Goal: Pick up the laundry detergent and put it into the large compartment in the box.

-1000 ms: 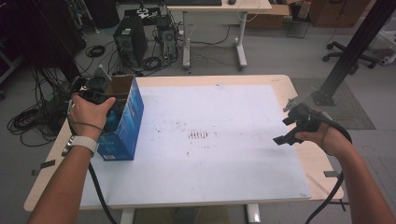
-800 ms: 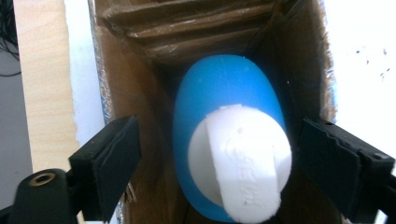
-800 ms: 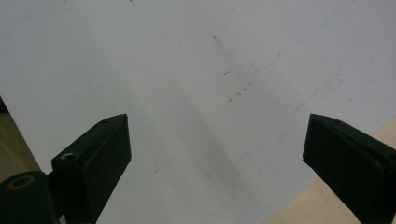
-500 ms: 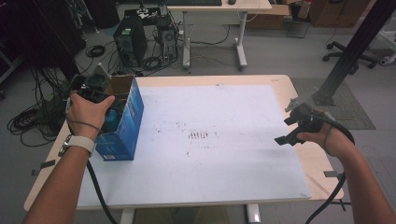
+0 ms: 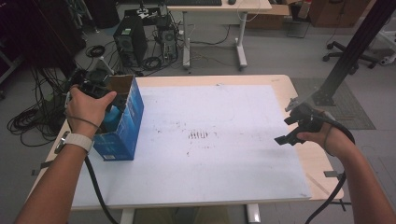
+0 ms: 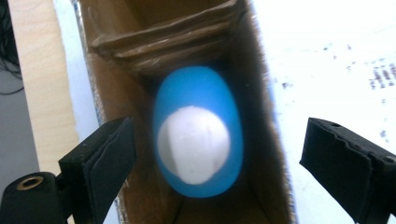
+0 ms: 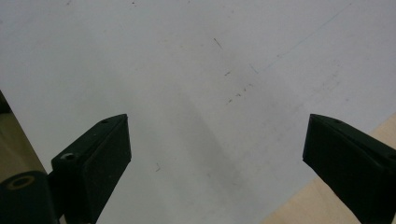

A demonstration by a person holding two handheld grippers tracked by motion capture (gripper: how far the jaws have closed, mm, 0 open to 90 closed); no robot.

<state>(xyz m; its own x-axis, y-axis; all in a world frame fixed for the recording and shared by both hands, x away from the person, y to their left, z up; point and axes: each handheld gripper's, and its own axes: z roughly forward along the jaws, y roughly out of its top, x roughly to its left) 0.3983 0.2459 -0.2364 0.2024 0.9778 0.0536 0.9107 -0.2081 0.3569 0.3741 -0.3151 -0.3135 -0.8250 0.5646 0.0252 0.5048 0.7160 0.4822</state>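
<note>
My left tongs hang over the open top of the tall blue cardboard box with brown inside walls, jaws spread wide, nothing pinched. Straight below and between the jaws sits a blurred blue rounded object with a white patch, down inside the box; I can't tell what it is. Brown folded flaps lie beyond it at the far end of the box interior. In the high view my left hand covers the left tongs at the box's far left corner.

My right tongs are spread wide too, empty, aimed down at the bare white sheet covering the light wooden desk; faint scuff marks ahead of the jaws. Wood edge shows near the right jaw. In the high view the right tongs hover near the sheet's right edge, held by my right hand, well apart from the box. Small dark smudges sit on the sheet between the two tongs.
</note>
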